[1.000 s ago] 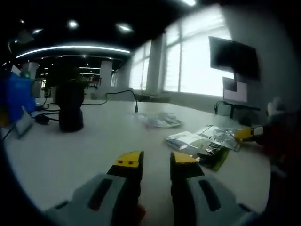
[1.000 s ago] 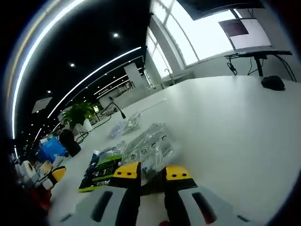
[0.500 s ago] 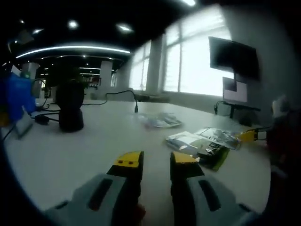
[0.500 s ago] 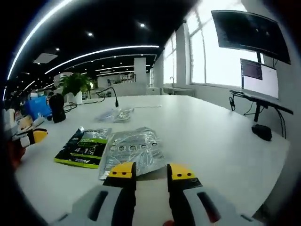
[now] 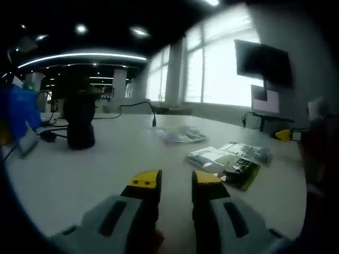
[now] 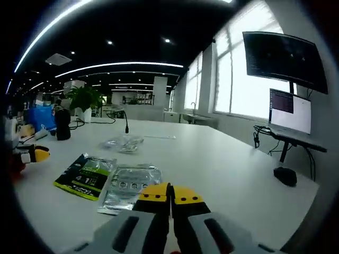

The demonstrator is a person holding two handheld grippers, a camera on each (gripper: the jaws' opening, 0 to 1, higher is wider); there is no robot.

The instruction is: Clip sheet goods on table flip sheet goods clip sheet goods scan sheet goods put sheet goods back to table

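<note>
right gripper (image 6: 170, 191): yellow-tipped jaws pressed together, nothing between them, sitting just above the near edge of the silver pouch
left gripper (image 5: 176, 180): jaws spread with a clear gap, hovering over bare tabletop (image 5: 79, 174), holding nothing
silver pouch (image 6: 128, 185): flat foil sheet pack lying on the white tabletop right past the right gripper's tips; in the left gripper view it's the shiny one (image 5: 248, 152) off to the right
green-black pouch (image 6: 85, 175): lying flat just beside the silver pouch, their edges look like they touch or overlap a bit; also seen in the left gripper view (image 5: 225, 165)
clear bag (image 6: 123, 142): crinkly transparent packet further back on the tabletop, well apart from the two pouches
black speaker thing (image 5: 79, 119): dark upright cylinder standing on the tabletop, far left side, cable (image 5: 135, 106) running behind it
mouse (image 6: 286, 175): small dark lump near the far right edge of the tabletop
monitors (image 6: 283, 58): dark screens by the bright windows in the back
</note>
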